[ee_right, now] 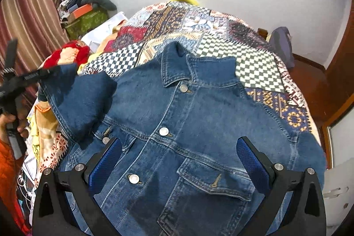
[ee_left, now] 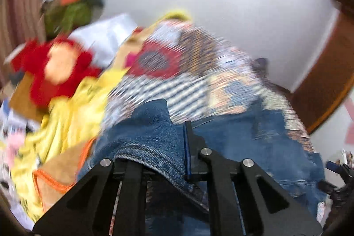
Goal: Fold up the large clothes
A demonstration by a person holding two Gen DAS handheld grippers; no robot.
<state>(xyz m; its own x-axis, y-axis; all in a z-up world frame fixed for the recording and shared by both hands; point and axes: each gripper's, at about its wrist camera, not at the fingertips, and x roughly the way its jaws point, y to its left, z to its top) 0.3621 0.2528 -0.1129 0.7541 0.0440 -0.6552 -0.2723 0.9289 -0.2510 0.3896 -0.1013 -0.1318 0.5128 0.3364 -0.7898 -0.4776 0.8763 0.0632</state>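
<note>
A blue denim jacket [ee_right: 190, 125] lies front up on a patchwork bedspread [ee_right: 254, 65], collar toward the wall, buttons closed. My right gripper [ee_right: 179, 158] is open above its chest, blue pads either side of the button placket, holding nothing. My left gripper [ee_left: 174, 147] is shut on the jacket's left sleeve [ee_left: 150, 136], with denim bunched between the fingers; the left wrist view is motion-blurred. In the right wrist view the left gripper [ee_right: 42, 76] holds the sleeve [ee_right: 81, 98] lifted over the jacket's left side.
Yellow and orange cloths [ee_left: 66, 125] and a red plush toy [ee_left: 59, 68] lie along the bed's left side. A cluttered green box [ee_right: 86, 19] and striped curtain [ee_right: 28, 14] stand far left. A wooden door [ee_right: 340, 81] is at right.
</note>
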